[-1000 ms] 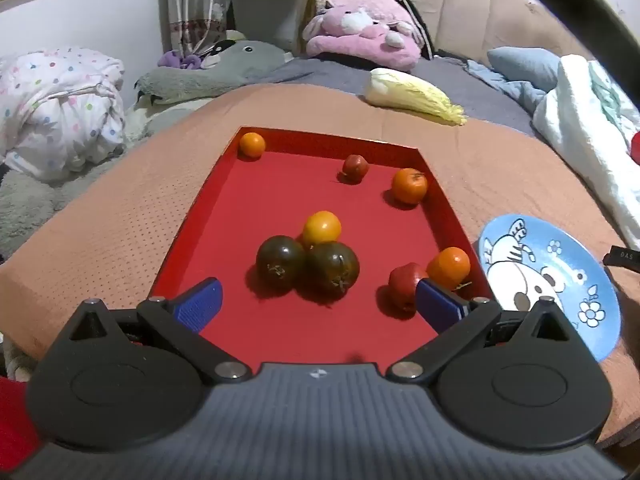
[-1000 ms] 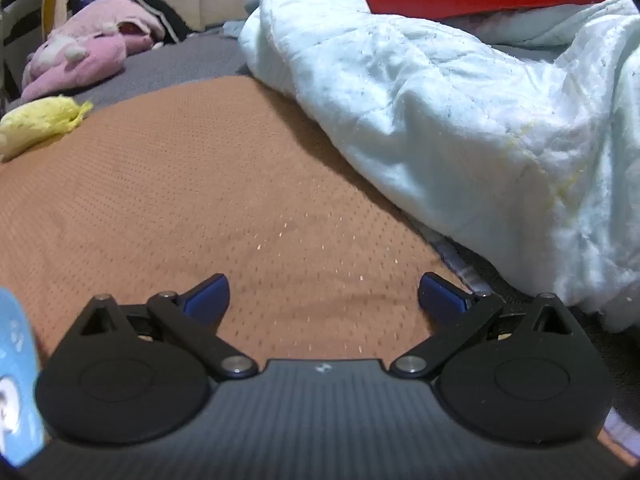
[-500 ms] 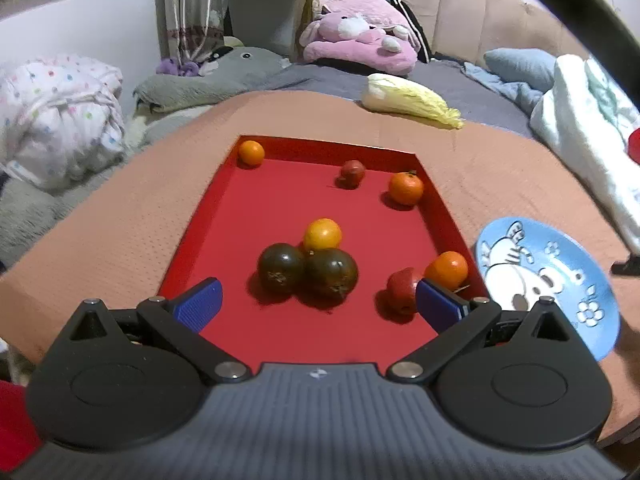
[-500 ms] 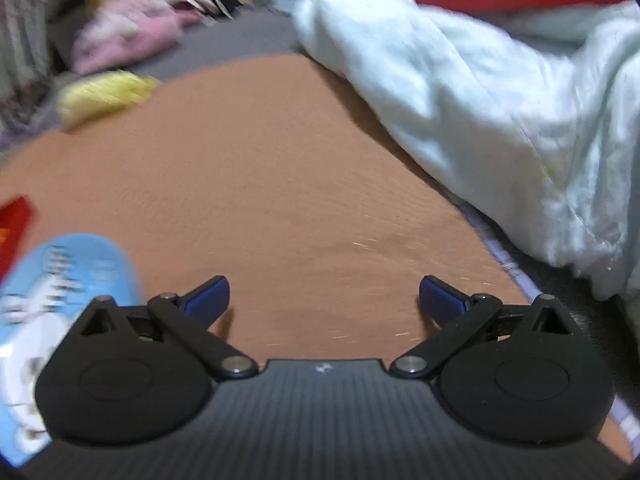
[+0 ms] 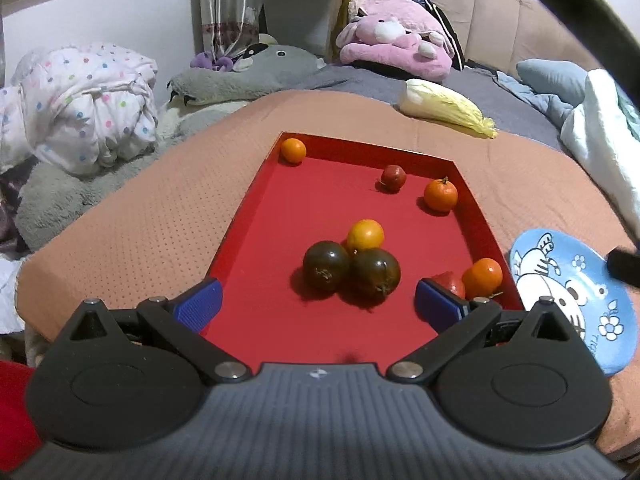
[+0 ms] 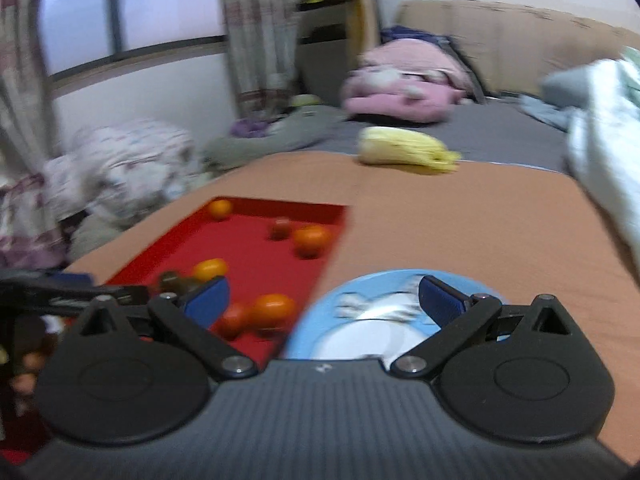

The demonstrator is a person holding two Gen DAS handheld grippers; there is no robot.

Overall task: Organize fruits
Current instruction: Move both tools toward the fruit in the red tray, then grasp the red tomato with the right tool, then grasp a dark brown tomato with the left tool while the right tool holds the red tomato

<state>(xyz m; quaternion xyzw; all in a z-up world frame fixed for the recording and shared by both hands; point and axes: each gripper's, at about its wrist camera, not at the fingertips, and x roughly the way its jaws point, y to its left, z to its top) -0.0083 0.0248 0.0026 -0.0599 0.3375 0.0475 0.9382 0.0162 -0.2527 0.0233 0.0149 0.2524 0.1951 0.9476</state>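
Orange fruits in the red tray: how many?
4: far left corner, far right side, centre behind two dark tomatoes, near right corner. The gripper fingers may hide more.

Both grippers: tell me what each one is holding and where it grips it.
Nothing is held. The left gripper is open above the red tray, and the right gripper is open over the blue plate.

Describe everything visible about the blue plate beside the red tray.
The blue plate is round and shallow, glossy like ceramic or melamine, printed with a white cartoon animal, dark lettering and small white flowers. It lies flat on the orange mesh cover, just right of the red tray, apparently close against its wall. No fruit is on it. The right tongs, open, hover above its near edge; nothing visibly touches it but the cover.
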